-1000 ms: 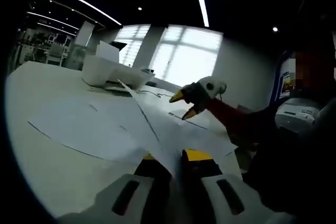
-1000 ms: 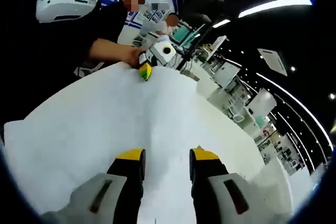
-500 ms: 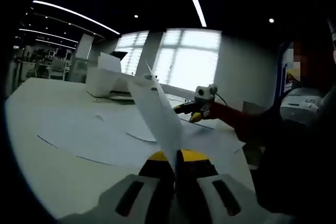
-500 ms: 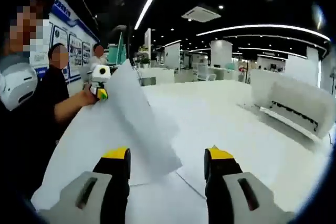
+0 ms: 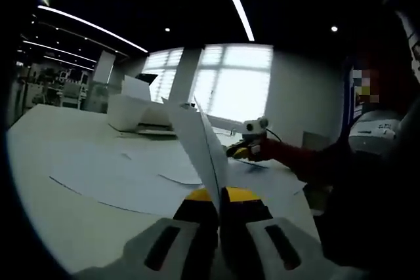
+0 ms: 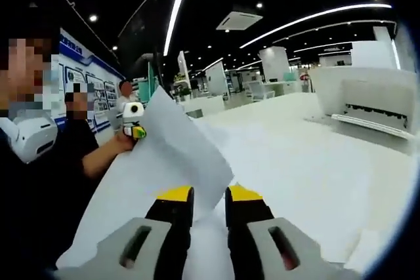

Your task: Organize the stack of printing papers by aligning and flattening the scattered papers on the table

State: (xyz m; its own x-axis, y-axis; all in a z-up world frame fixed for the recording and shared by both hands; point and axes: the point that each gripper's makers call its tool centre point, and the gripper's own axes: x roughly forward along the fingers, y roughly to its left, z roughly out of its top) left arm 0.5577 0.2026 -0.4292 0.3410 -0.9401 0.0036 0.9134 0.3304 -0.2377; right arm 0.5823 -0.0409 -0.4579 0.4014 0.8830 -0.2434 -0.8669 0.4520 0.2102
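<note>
The left hand-held gripper [image 5: 220, 196] has its yellow-tipped jaws pressed together on the near edge of a white sheet of printing paper [image 5: 197, 141], and that sheet stands up on edge straight ahead of it, lifted clear of the white bench [image 5: 59, 218]. Beyond and to the left of those jaws, more loose white printing sheets [image 5: 125, 172] lie flat and overlapping on the bench. Farther ahead sits a white boxy printer [image 5: 141, 115], in front of a bright window [image 5: 233, 80].

To the right of the lifted sheet, the right hand-held gripper [image 5: 240, 151] comes in on a red sleeve [image 5: 298, 160], low over the flat papers.

Over in the right gripper view, the right hand-held gripper [image 6: 210, 196] shows its jaws drawn nearly together, with the lower corner of the raised sheet [image 6: 177, 155] dipping into the narrow gap between them; whether they actually pinch it I cannot tell. Up the far end of that sheet, ahead and to the left, the left hand-held gripper [image 6: 136, 132] holds its edge, carried by a person's hand [image 6: 123, 141]. Under the raised sheet, flat white paper [image 6: 138, 195] covers the bench ahead of the jaws. Off to the right, the printer [image 6: 364, 100] stands at the bench's far side.
</note>
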